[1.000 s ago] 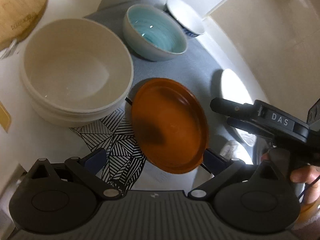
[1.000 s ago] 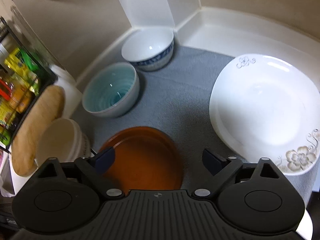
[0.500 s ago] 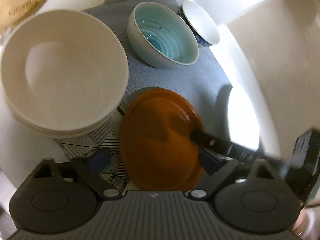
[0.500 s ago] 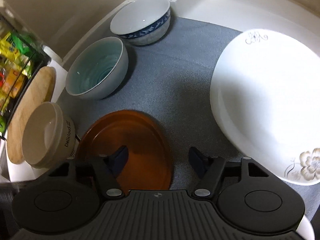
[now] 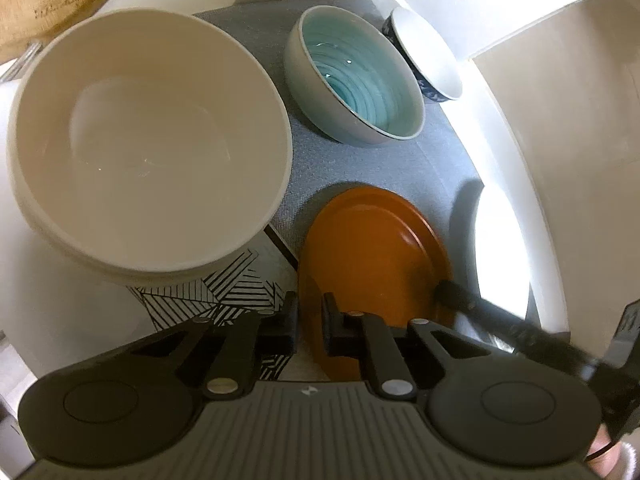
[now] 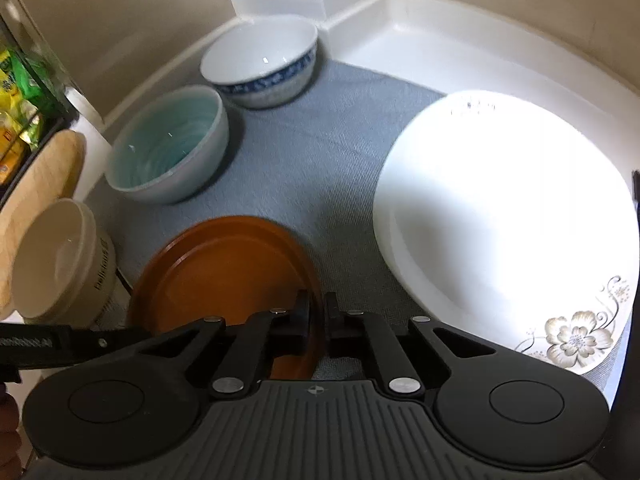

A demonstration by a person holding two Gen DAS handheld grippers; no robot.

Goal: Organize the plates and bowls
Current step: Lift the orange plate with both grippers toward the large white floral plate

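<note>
We see the orange plate (image 5: 372, 256) caught from both sides: our left tongs (image 5: 310, 322) are pinching its near-left rim, and our right tongs (image 6: 316, 320) are pinching its right-hand rim, each pair pressed tight on the thin edge. Going by size, the broad white plate (image 6: 504, 216) with a printed flower lies glossy and overexposed to the right on the grey woven mat (image 6: 320, 136); the big cream bowl (image 5: 148, 140), smooth and matte, stands left of the orange plate; beyond it sit the teal bowl (image 5: 360, 76) with its ringed glaze and the white bowl (image 6: 260, 64) with its blue patterned band. The orange plate is round, shallow and shiny. Both tongs point steeply down at the table (image 6: 460, 36), converging on the plate.
</note>
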